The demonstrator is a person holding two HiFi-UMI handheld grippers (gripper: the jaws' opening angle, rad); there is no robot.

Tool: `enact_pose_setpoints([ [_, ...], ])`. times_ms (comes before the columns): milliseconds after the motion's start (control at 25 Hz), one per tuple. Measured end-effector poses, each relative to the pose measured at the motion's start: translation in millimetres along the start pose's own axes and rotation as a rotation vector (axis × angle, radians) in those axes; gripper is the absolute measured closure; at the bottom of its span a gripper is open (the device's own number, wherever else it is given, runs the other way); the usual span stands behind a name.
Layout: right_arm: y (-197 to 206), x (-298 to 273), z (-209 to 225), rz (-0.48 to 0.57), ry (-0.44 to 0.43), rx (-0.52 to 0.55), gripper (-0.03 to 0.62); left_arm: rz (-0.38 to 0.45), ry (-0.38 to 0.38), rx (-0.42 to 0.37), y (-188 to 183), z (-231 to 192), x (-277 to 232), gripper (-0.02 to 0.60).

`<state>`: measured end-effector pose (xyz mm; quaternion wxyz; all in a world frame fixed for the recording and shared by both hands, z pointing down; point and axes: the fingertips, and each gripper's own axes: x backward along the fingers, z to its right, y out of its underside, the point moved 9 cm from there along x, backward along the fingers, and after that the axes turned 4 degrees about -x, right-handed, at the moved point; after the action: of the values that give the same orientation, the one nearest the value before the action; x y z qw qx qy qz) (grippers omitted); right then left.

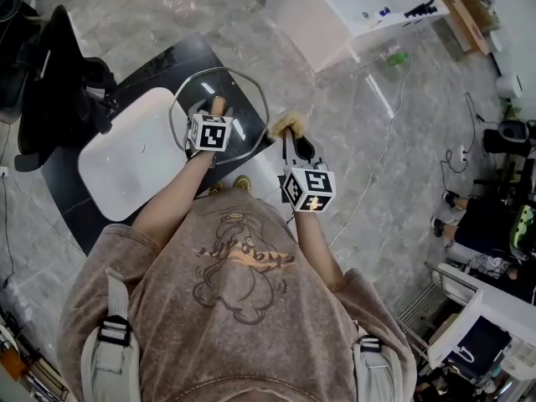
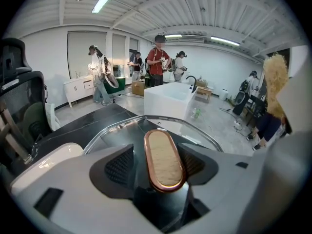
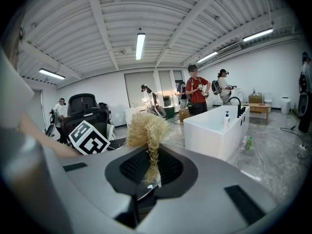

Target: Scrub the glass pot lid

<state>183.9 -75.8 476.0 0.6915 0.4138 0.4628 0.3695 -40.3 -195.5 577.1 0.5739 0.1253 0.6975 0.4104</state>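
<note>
Head view: L gripper [image 2: 163,167] jaws wide astride lid [image 1: 244,100] handle [image 2: 165,157] by basin [image 1: 126,162], R gripper [image 3: 152,168] clamps scrubber [image 3: 146,130].

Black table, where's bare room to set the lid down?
Bare black table shows beyond the white basin, beside the chair, and along the basin's near-left edge. The right side is crowded: the glass lid, left gripper and right gripper with its scrubber.

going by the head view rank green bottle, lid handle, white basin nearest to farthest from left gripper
1. lid handle, between the left gripper tongs
2. white basin, just left on the table
3. green bottle, far right on the floor
</note>
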Motion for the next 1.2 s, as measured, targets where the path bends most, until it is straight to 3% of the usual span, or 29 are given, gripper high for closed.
enact_pose_setpoints([
  [240, 1, -5, -1, -0.005, -0.012, 0.003, 0.556, 0.009, 0.009, -0.030, -1, 5, -1, 0.367],
  [440, 4, -7, -3, -0.010, -0.022, -0.003, 0.555, -0.005, -0.005, -0.035, -1, 7, 0, 0.371],
  [760, 6, -9, -8, -0.016, -0.036, 0.001, 0.555, -0.035, -0.027, 0.037, -2, 2, 2, 0.397],
  [1200, 4, -13, -2, -0.020, -0.037, 0.003, 0.555, -0.013, 0.040, -0.033, -10, -8, 27, 0.402],
])
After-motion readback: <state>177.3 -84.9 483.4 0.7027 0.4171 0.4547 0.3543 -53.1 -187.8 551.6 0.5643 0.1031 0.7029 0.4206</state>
